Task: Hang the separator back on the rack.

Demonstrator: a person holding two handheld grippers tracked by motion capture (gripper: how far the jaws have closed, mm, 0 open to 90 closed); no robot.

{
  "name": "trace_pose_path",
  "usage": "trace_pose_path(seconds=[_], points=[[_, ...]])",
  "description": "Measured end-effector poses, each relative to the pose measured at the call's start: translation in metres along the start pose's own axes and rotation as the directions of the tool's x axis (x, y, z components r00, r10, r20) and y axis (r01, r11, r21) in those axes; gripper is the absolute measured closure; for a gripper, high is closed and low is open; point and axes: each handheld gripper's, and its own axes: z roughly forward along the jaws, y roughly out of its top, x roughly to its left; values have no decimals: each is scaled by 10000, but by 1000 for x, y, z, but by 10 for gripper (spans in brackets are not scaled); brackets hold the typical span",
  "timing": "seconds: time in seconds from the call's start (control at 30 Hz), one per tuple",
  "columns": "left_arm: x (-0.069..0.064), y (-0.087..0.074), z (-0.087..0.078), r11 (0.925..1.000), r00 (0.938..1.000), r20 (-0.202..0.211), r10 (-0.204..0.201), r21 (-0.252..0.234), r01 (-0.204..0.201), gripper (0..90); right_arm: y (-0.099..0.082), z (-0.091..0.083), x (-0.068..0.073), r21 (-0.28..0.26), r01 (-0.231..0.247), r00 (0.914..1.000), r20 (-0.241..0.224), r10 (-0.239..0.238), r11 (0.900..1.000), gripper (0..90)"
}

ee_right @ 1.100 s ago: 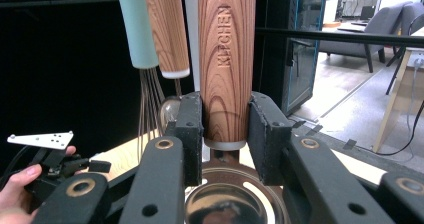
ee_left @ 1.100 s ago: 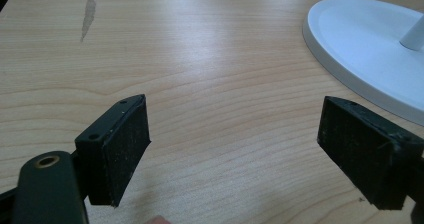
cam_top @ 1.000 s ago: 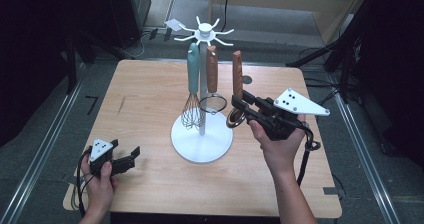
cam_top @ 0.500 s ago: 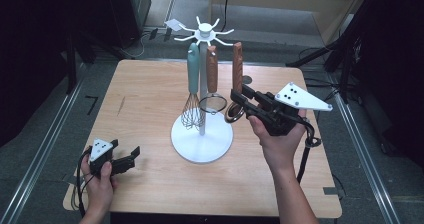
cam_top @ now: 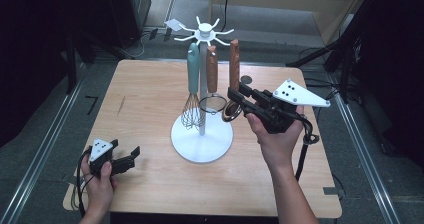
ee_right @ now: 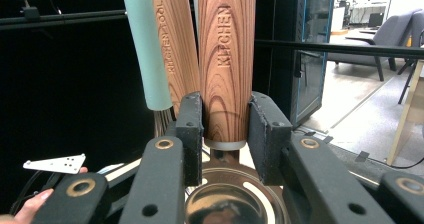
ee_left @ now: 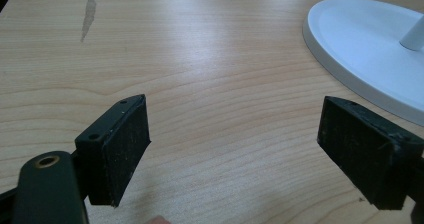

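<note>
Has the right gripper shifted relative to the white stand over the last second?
Yes. The right gripper, shut on the wooden-handled utensil, has crept left toward the white stand's pole and slightly up; the handle now stands higher beside the other hanging handles.

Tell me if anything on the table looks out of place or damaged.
Only a dark streak on the wooden table, left of the white utensil stand; it looks like a stain or scuff. Nothing looks spilled or toppled.

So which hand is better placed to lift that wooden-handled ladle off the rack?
Right. The right gripper is clamped on the wooden-handled ladle hanging from the white rack. The left gripper sits open, low over the table, apart from the rack.
</note>
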Motion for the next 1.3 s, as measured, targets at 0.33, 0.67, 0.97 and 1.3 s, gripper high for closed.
trace_pose_path(seconds=[0.33,0.67,0.97,1.3], points=[[0,0,0,10000,10000,17,-47,3,47,136,3,6,0,116,-99,9999,-55,100,9999,708],[0,0,0,10000,10000,-12,-40,11,40,137,2,10,0,336,-231,9994,-252,239,9992,708],[0,0,0,10000,10000,-24,-39,7,39,136,3,10,-5,405,-486,9956,-778,517,9980,708],[0,0,0,10000,10000,-21,-39,11,39,136,0,11,6,351,69,9990,-441,-53,9994,706]])
